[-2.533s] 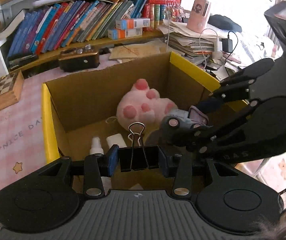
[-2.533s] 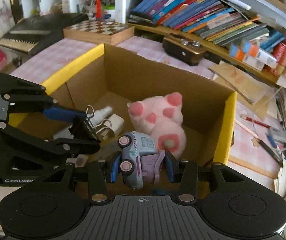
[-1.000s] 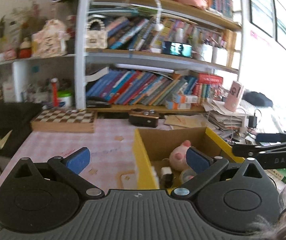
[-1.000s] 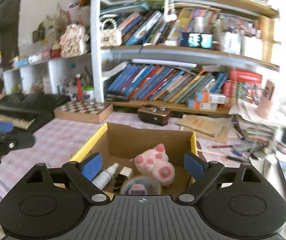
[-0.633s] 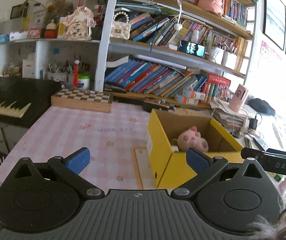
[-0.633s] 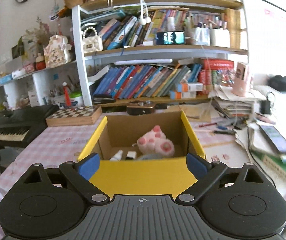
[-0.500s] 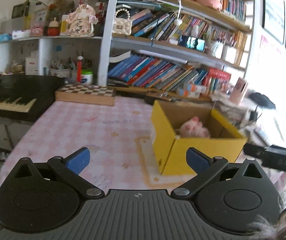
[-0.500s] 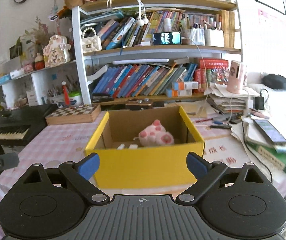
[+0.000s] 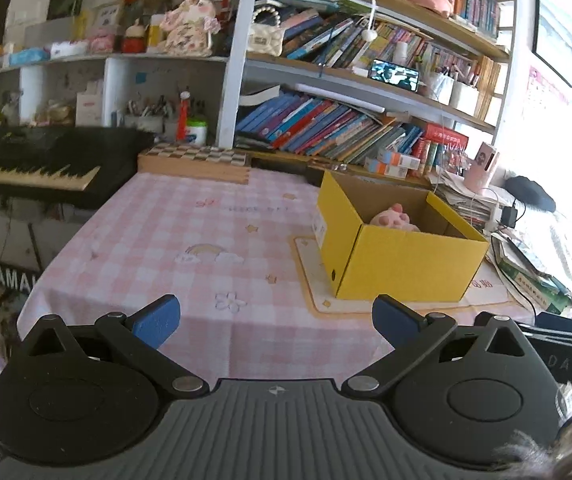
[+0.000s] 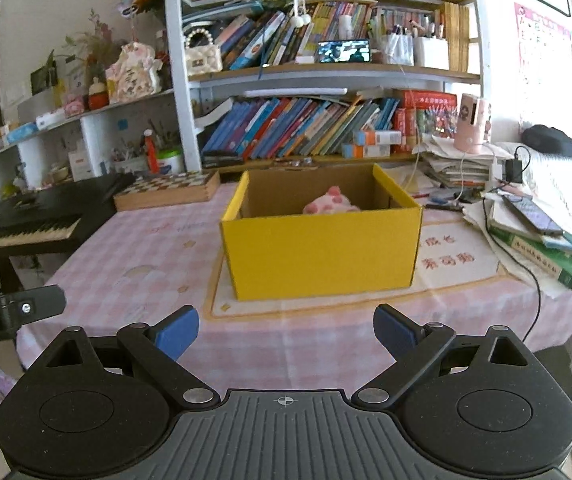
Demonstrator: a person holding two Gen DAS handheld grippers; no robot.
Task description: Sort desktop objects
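Note:
A yellow cardboard box (image 10: 321,252) stands on a mat on the pink checked tablecloth (image 10: 158,248). Only the top of a pink plush toy (image 10: 331,202) shows above its rim; the other things inside are hidden. In the left wrist view the same box (image 9: 401,264) stands to the right, with the plush (image 9: 393,218) peeking out. My left gripper (image 9: 276,320) is open and holds nothing, back over the table's front edge. My right gripper (image 10: 286,330) is open and holds nothing too, well short of the box.
A chessboard box (image 10: 168,190) lies at the back of the table. A black keyboard (image 9: 38,160) stands to the left. Stacked books, papers and cables (image 10: 533,224) crowd the right side. Bookshelves (image 10: 309,120) rise behind.
Both grippers have let go of the binder clip and toy car into the box, opened, and pulled back and down from the box; it now looks smaller and side-on.

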